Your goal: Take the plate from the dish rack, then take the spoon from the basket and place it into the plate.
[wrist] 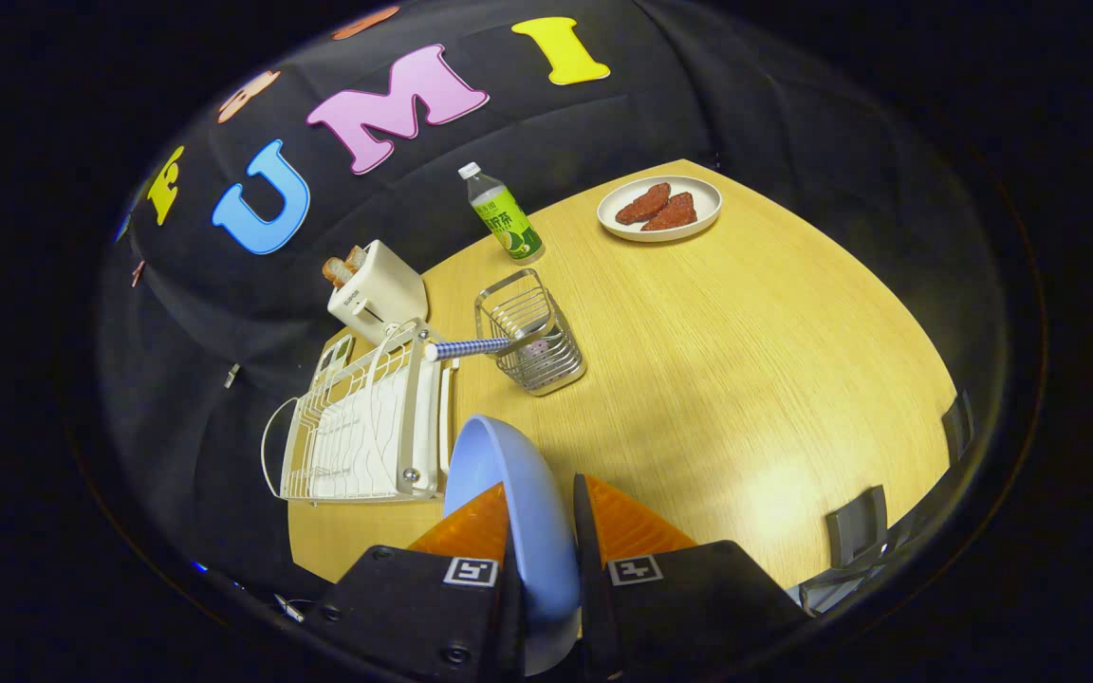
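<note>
Clamped between both fingers of the gripper (544, 531): pale blue round plate (509, 493), held on edge, rim pinched on both faces, already out of the rack and hanging over the table's near side.

Largest first. Round light-wood table (746, 379), with plenty of bare top just ahead and to the right of the fingers; best spot to lay the plate flat. Worth tipping it from edge-on to level before letting go, low to the wood, so no clatter or roll.

White wire dish rack (361, 432) just left of the plate, very near; better to swing away from it while lowering.

Cream toaster (378, 289) beyond the rack.

Silver wire basket (529, 332) beyond the fingers, with the blue-and-white checked-handled spoon (471, 348) leaning out toward the rack. Plate should land short of the basket, leaving room to reach that handle.

Further off: white plate of reddish-brown pieces (660, 207), then green-labelled bottle (501, 213).
</note>
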Available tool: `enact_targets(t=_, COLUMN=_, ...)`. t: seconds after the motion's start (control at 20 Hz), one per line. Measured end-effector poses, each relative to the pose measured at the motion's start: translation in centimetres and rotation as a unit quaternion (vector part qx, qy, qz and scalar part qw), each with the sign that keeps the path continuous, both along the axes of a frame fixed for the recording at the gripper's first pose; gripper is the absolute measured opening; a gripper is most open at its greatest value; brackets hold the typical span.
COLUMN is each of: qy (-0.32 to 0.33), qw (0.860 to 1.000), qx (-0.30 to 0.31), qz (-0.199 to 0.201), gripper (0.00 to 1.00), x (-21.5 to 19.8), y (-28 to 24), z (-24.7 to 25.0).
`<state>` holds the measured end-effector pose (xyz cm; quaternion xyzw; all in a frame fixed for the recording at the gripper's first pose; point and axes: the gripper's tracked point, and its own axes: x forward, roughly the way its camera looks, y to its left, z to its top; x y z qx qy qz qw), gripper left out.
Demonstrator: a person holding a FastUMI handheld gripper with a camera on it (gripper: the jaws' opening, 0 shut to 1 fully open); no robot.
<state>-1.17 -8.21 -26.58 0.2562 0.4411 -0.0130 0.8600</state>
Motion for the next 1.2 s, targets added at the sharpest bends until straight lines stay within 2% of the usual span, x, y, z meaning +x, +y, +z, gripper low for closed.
enact_targets(t=0.15, qy=0.009, qw=1.000, qx=0.002, qz=0.004, gripper=0.28, x=1.6, y=-1.1, z=-2.0)
enact_targets(t=0.35, qy=0.028, qw=0.999, qx=0.006, qz=0.028, gripper=0.30, x=1.5, y=-1.8, z=-4.5)
enact_targets(t=0.45, qy=0.024, qw=0.999, qx=0.000, qz=0.042, gripper=0.27, x=1.9, y=-2.6, z=-5.3)
enact_targets(t=0.55, qy=0.020, qw=0.998, qx=-0.007, qz=0.055, gripper=0.35, x=2.2, y=-3.4, z=-5.7)
enact_targets(t=0.65, qy=-0.001, qw=0.997, qx=-0.018, qz=0.074, gripper=0.39, x=2.9, y=-4.0, z=-5.3)
enact_targets(t=0.7, qy=-0.023, qw=0.995, qx=-0.030, qz=0.090, gripper=0.61, x=3.4, y=-4.4, z=-4.8)
enact_targets(t=0.75, qy=-0.052, qw=0.991, qx=-0.047, qz=0.111, gripper=0.73, x=4.0, y=-4.4, z=-4.2)
enact_targets(t=0.8, qy=-0.087, qw=0.985, qx=-0.067, qz=0.132, gripper=0.96, x=4.5, y=-4.5, z=-3.1)
enact_targets(t=0.85, qy=-0.125, qw=0.977, qx=-0.089, qz=0.151, gripper=0.99, x=5.1, y=-4.5, z=-2.0)
enact_targets(t=0.95, qy=-0.191, qw=0.957, qx=-0.116, qz=0.186, gripper=0.98, x=5.9, y=-3.6, z=0.5)
enact_targets(t=1.2, qy=-0.266, qw=0.916, qx=-0.138, qz=0.265, gripper=0.98, x=7.5, y=0.6, z=3.1)
